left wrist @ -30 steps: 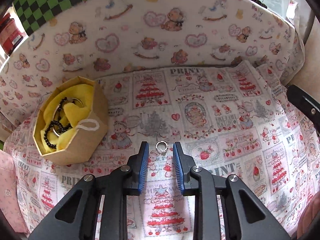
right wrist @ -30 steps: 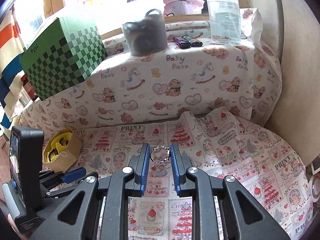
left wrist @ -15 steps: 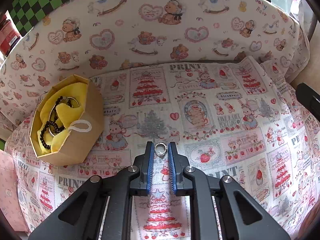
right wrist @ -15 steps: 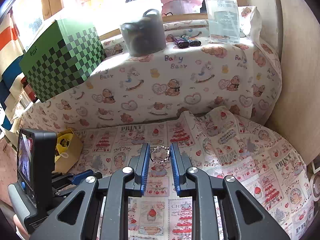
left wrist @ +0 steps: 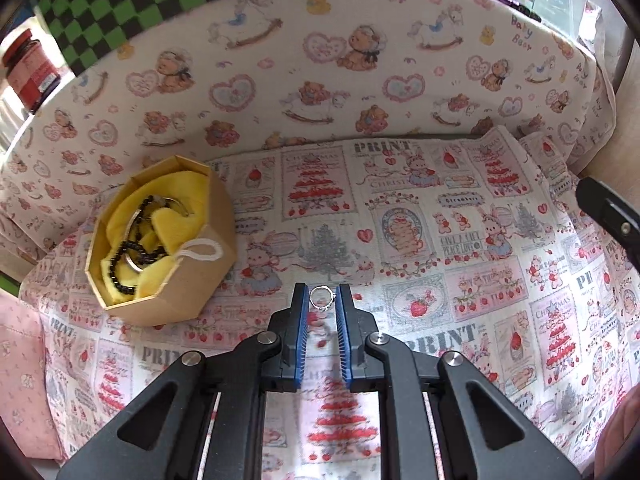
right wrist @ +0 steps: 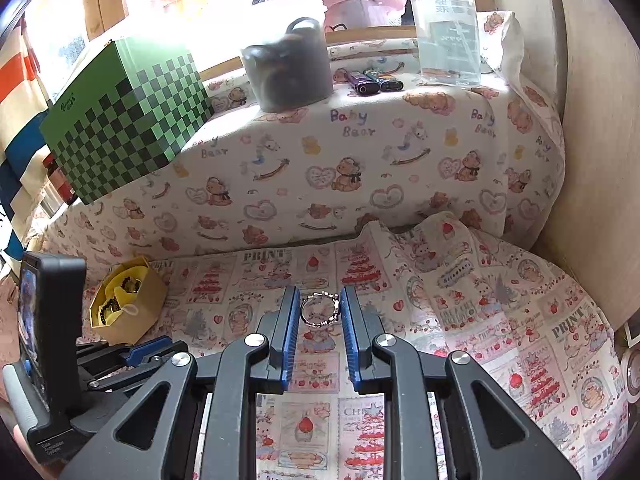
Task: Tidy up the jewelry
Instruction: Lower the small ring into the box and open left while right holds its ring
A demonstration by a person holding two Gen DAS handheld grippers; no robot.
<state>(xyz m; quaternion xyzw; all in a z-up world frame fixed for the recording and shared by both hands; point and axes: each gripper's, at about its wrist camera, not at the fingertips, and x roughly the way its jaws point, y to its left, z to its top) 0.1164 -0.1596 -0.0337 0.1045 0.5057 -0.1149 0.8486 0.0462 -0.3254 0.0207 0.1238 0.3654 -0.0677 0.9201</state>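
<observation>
While the left claw [left wrist: 322,306] pinches a small ring [left wrist: 321,298] and the right claw [right wrist: 320,307] grips a beaded ring [right wrist: 320,309], the box [left wrist: 160,236] sits at ten o'clock, nearer the left

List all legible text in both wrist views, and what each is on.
"PRINT", "CHRISTMAS": printed cloth
"Baby Bear": bear-print cover
"Data Acquisition System": left gripper's handle base, barely legible
Script logo on green checkered box: unreadable
Label on clear bottle: blurred
Red jar label: blurred
</observation>
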